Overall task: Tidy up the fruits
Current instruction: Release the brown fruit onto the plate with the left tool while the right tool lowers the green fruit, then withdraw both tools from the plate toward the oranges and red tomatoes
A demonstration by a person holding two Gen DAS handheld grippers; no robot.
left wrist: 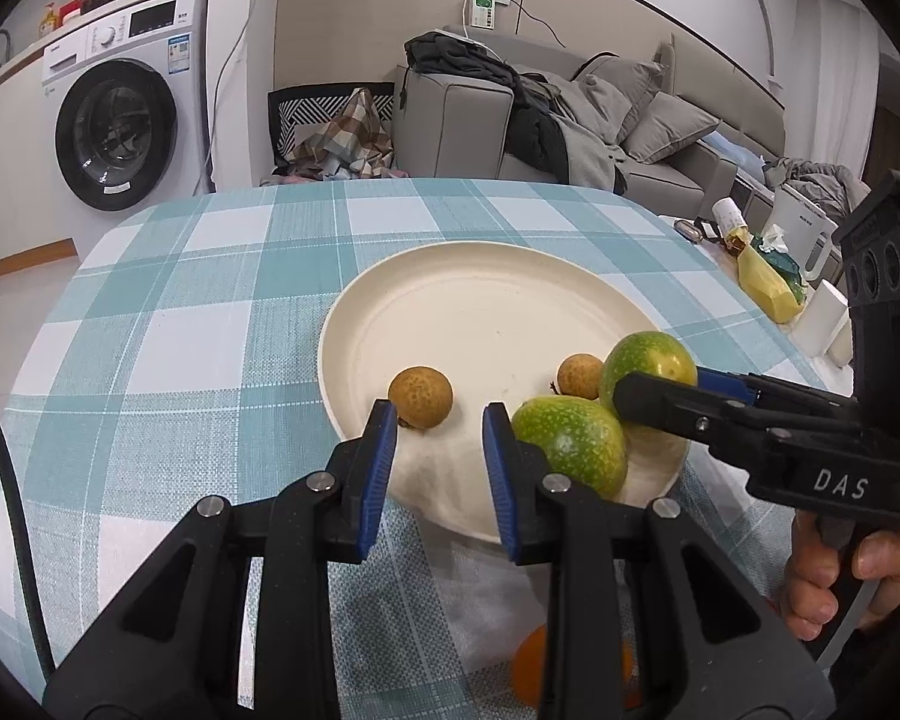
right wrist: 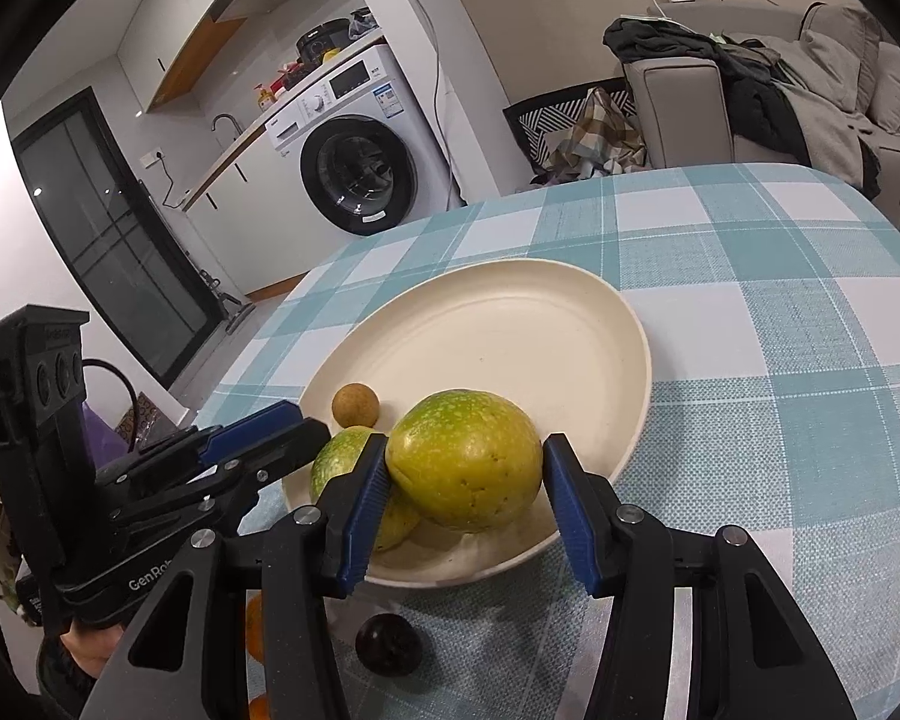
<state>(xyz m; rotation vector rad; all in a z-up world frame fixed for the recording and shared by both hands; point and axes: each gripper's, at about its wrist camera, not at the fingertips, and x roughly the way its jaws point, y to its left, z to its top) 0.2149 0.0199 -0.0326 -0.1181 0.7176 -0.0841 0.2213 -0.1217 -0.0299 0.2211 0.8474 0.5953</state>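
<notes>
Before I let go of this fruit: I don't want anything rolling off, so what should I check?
1. Right gripper jaws meet both sides of the yellow-green fruit: ok.
2. That fruit is over the plate, inside its rim: ok.
3. Fruit already resting on the plate: cannot tell.
4. Space beside it: the green fruit lies right against it: not ok.
5. Left gripper holds nothing and sits at the plate's near edge, away from the drop spot: ok.
6. All fruit on the plate: the dark fruit and the orange lie on the cloth: not ok.
</notes>
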